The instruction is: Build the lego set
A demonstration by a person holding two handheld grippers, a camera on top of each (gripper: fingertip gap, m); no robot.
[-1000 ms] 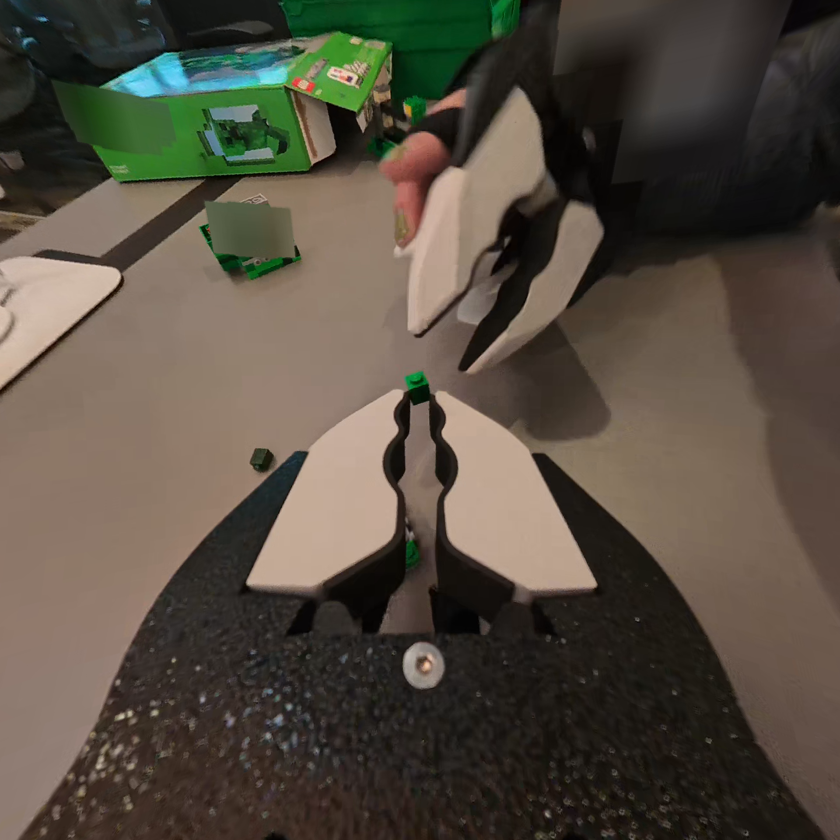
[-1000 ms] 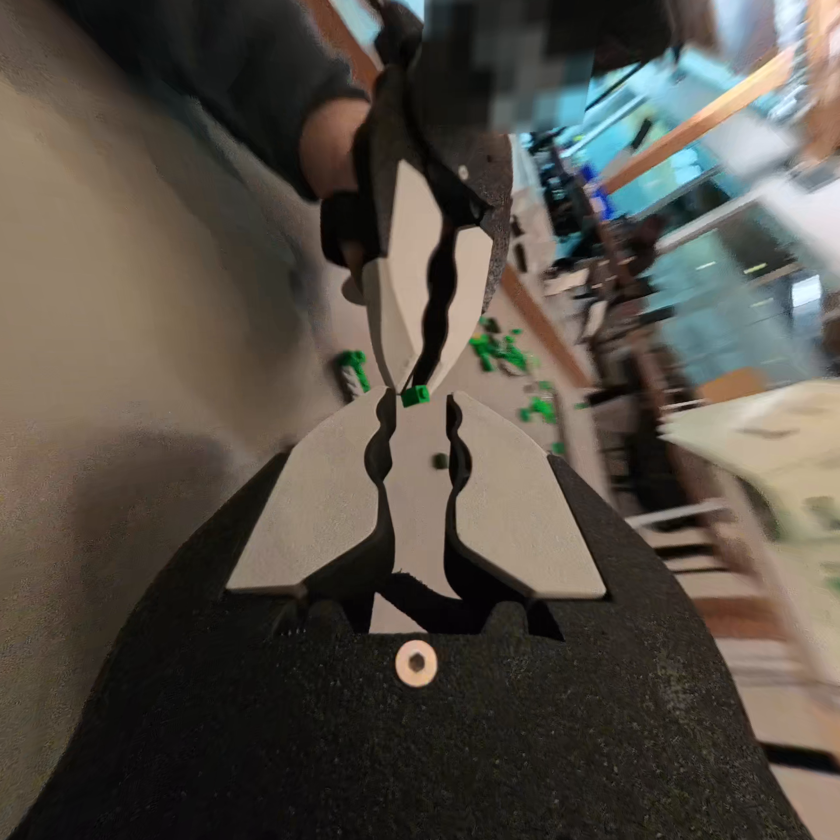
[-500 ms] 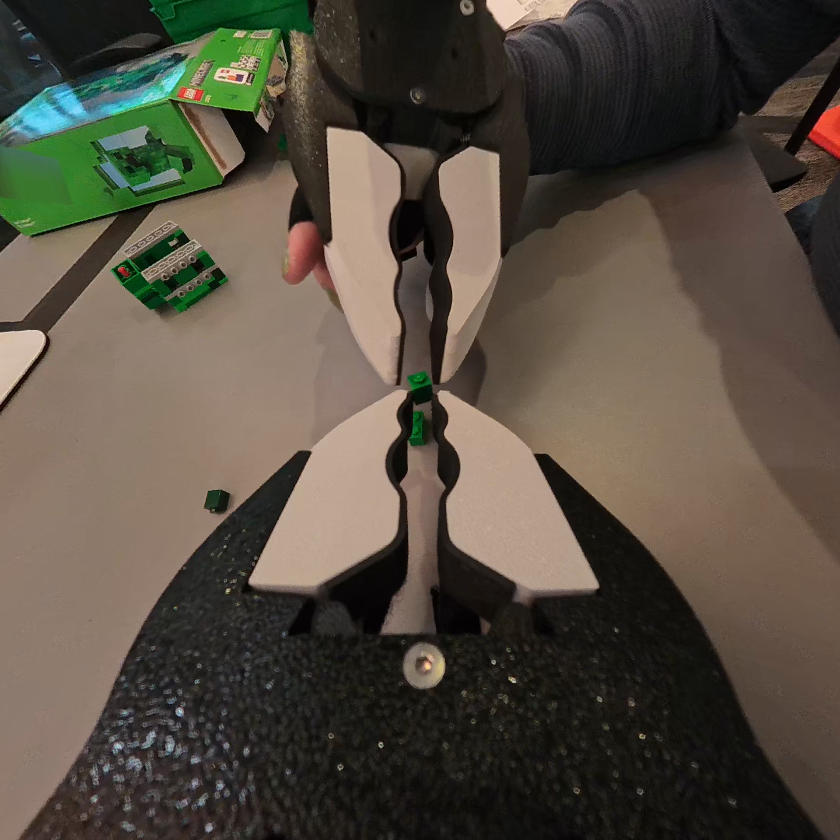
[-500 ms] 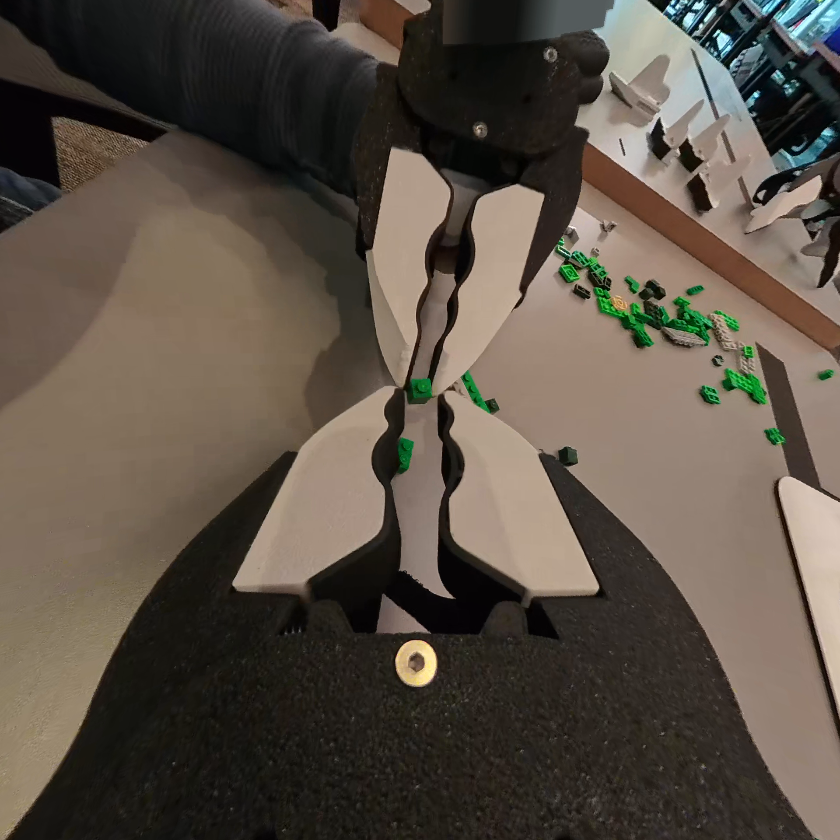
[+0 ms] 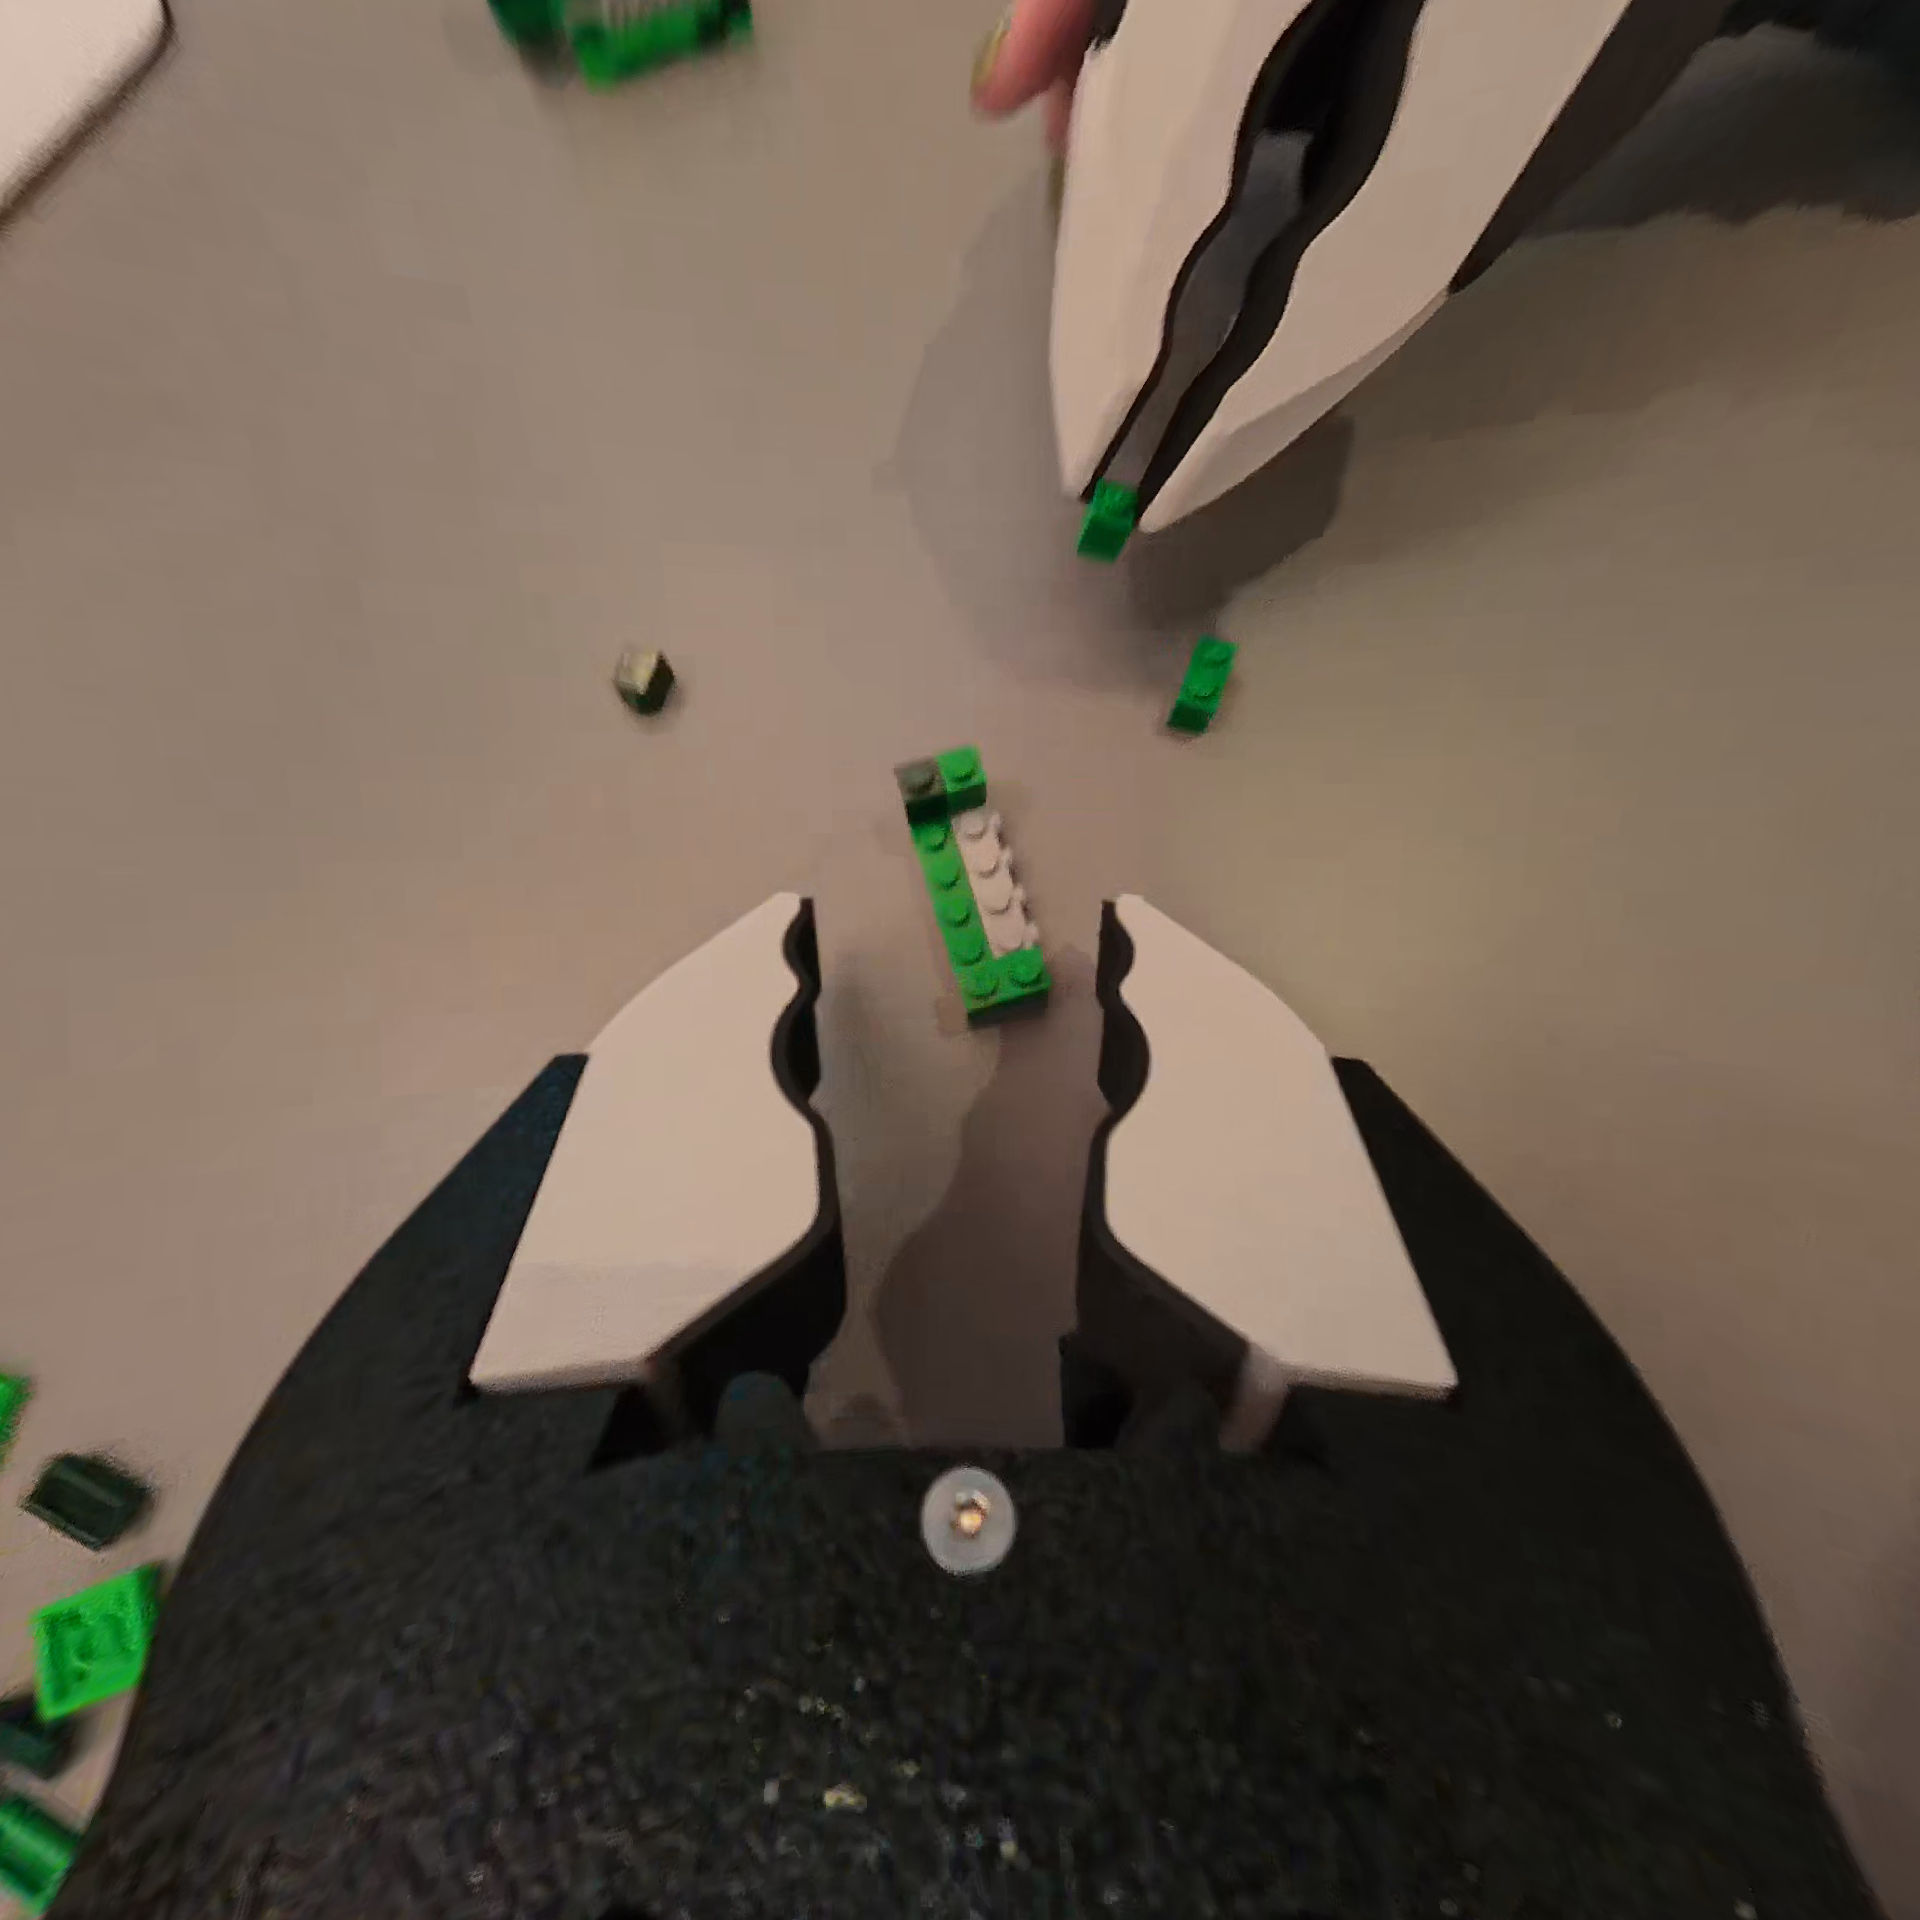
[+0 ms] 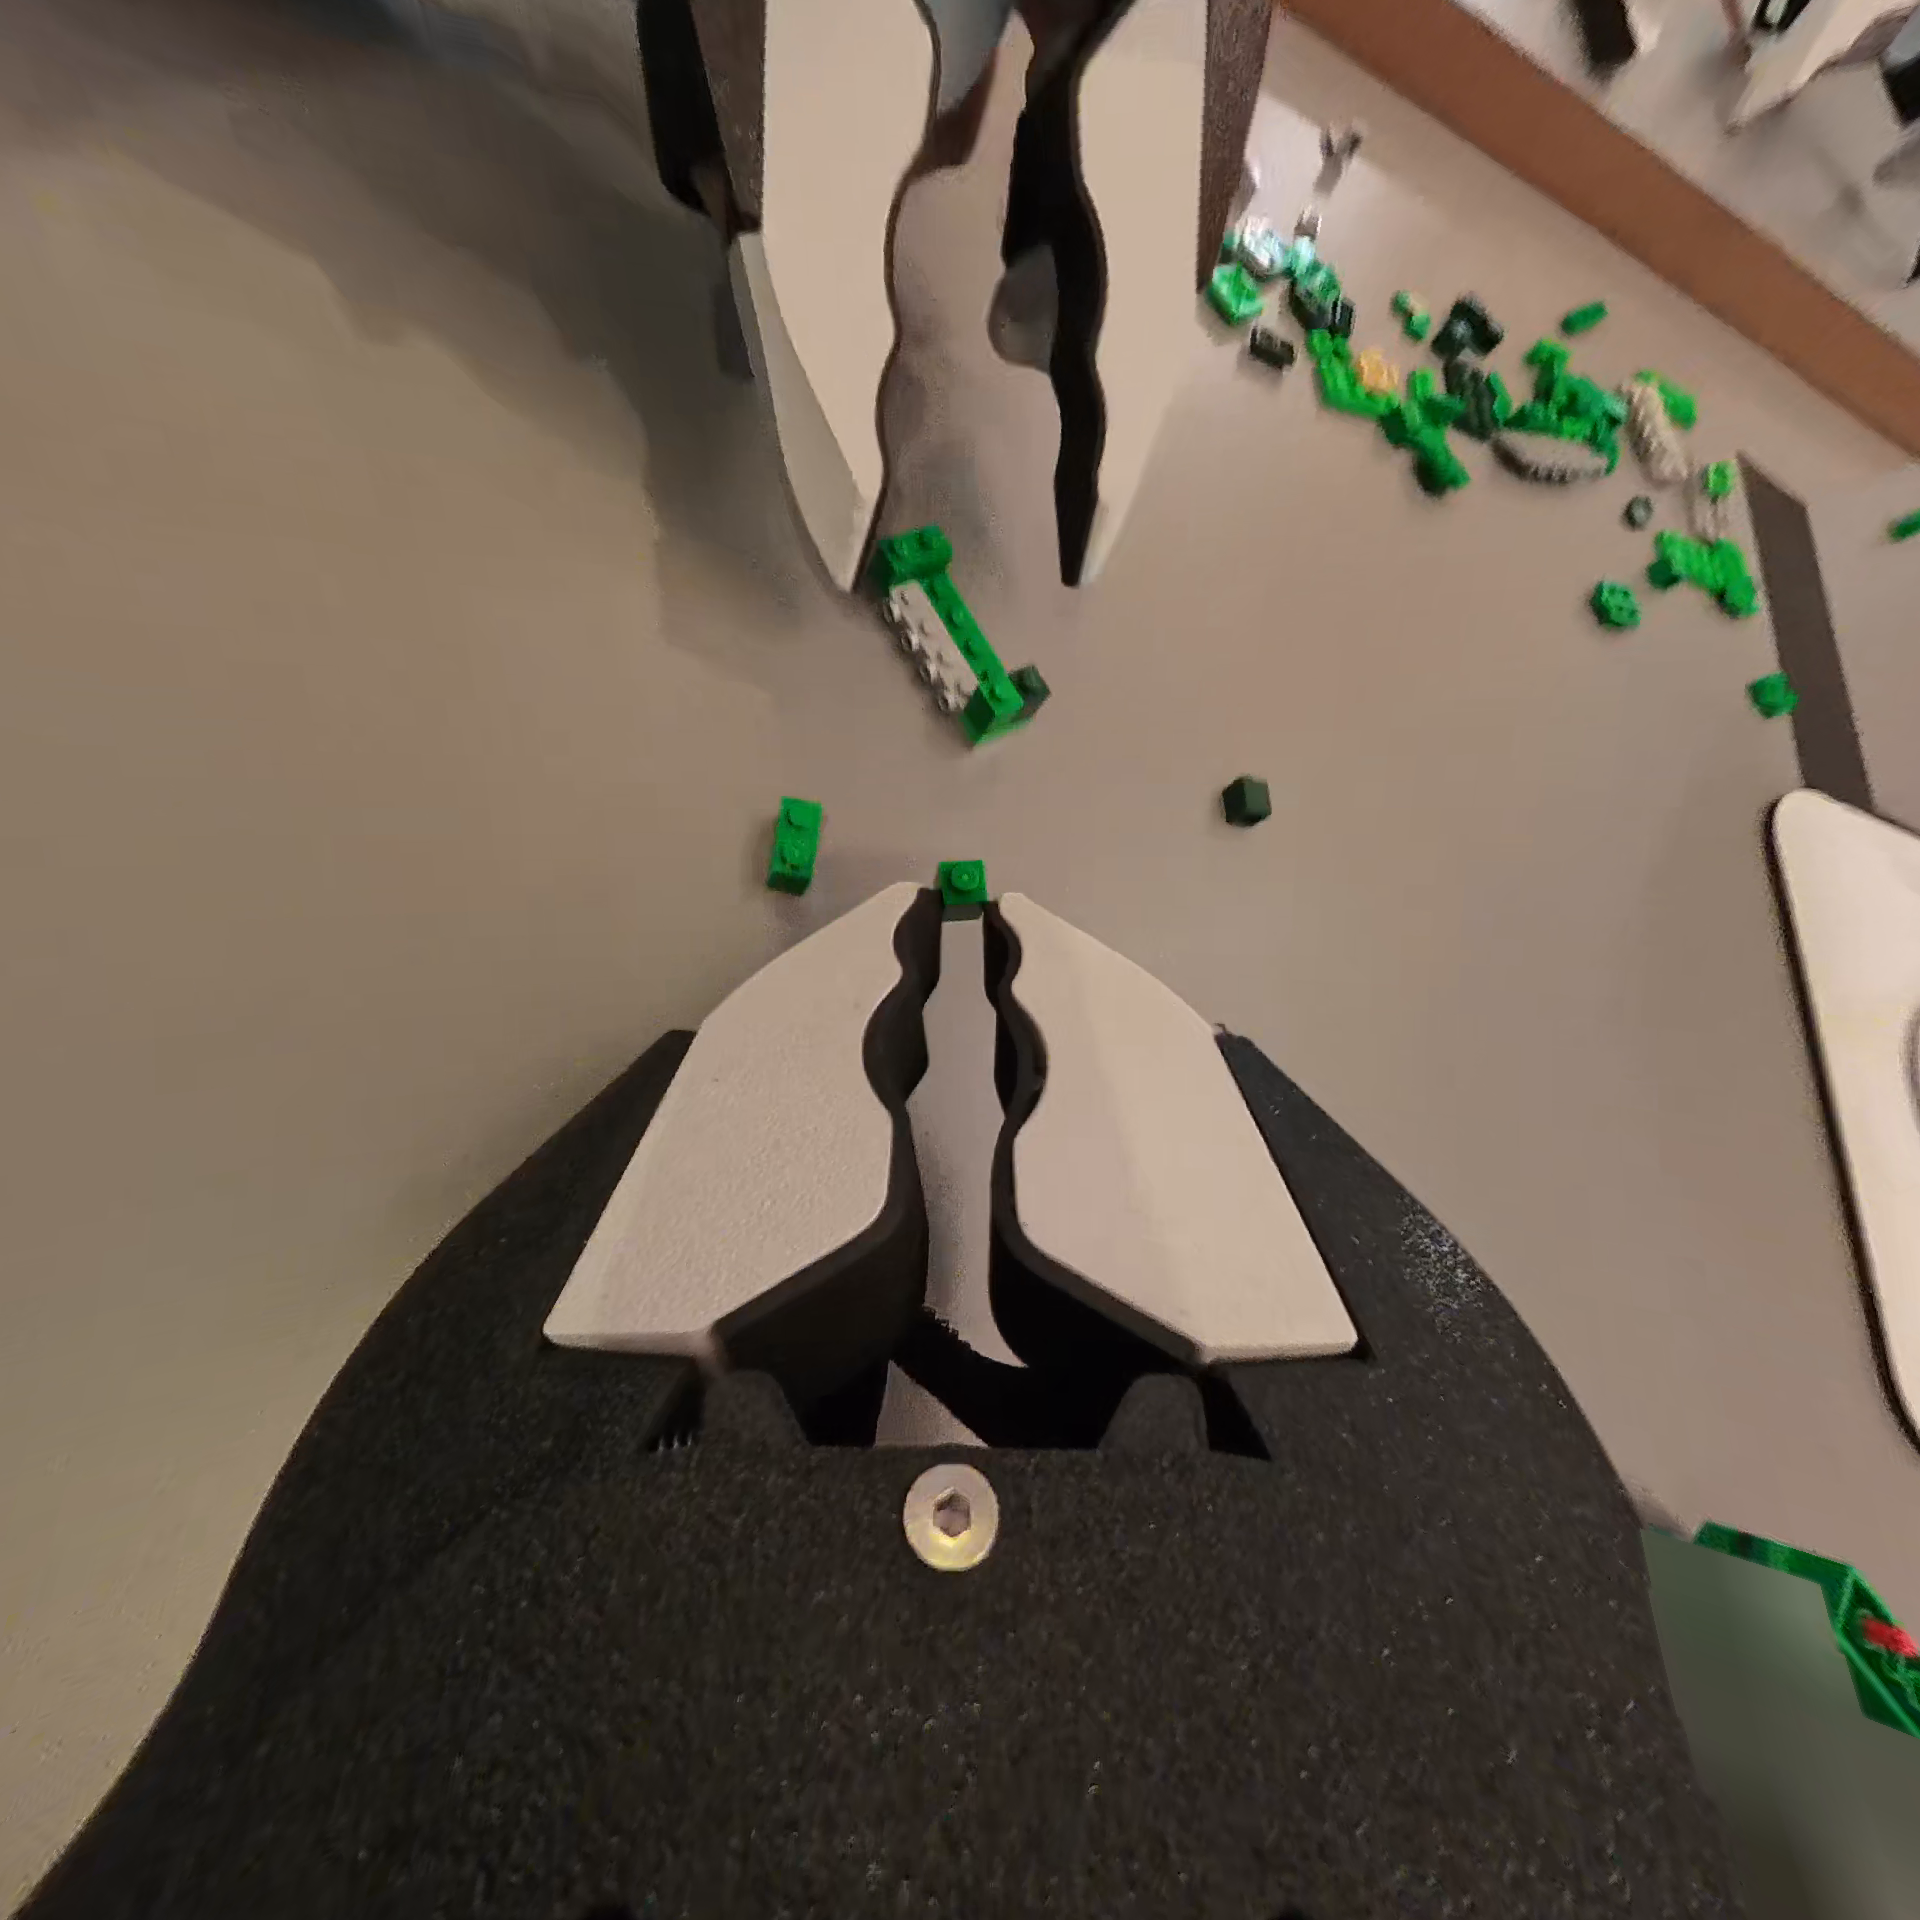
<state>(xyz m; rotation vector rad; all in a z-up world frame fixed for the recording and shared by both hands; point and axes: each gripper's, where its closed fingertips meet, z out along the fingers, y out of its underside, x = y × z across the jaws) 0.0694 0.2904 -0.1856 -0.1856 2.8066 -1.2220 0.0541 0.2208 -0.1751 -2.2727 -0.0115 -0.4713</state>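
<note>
My left gripper (image 5: 956, 914) is open and empty, just above the near end of a small green and grey lego assembly (image 5: 975, 883) lying on the grey table. My right gripper (image 6: 961, 902) is shut on a small green brick (image 6: 961, 883) at its tips; it also shows in the left wrist view (image 5: 1117, 509) holding that brick (image 5: 1104, 520). A loose green two-stud brick (image 5: 1202, 684) lies between the assembly and the right gripper. In the right wrist view the assembly (image 6: 956, 634) lies beyond my tips, with the left gripper (image 6: 966, 561) open over its far end.
A dark green small piece (image 5: 644, 681) lies left of the assembly, also in the right wrist view (image 6: 1245, 802). A pile of loose green bricks (image 6: 1475, 405) lies at the far right. A white tray (image 6: 1860, 1039) is at the right edge. More bricks (image 5: 83, 1642) lie bottom left. The left gripper's tips are roughly 8 cm from the right gripper's.
The small green brick has passed from my left gripper to my right. The left gripper has opened and moved down over the assembly; the right has drawn back with the brick.
</note>
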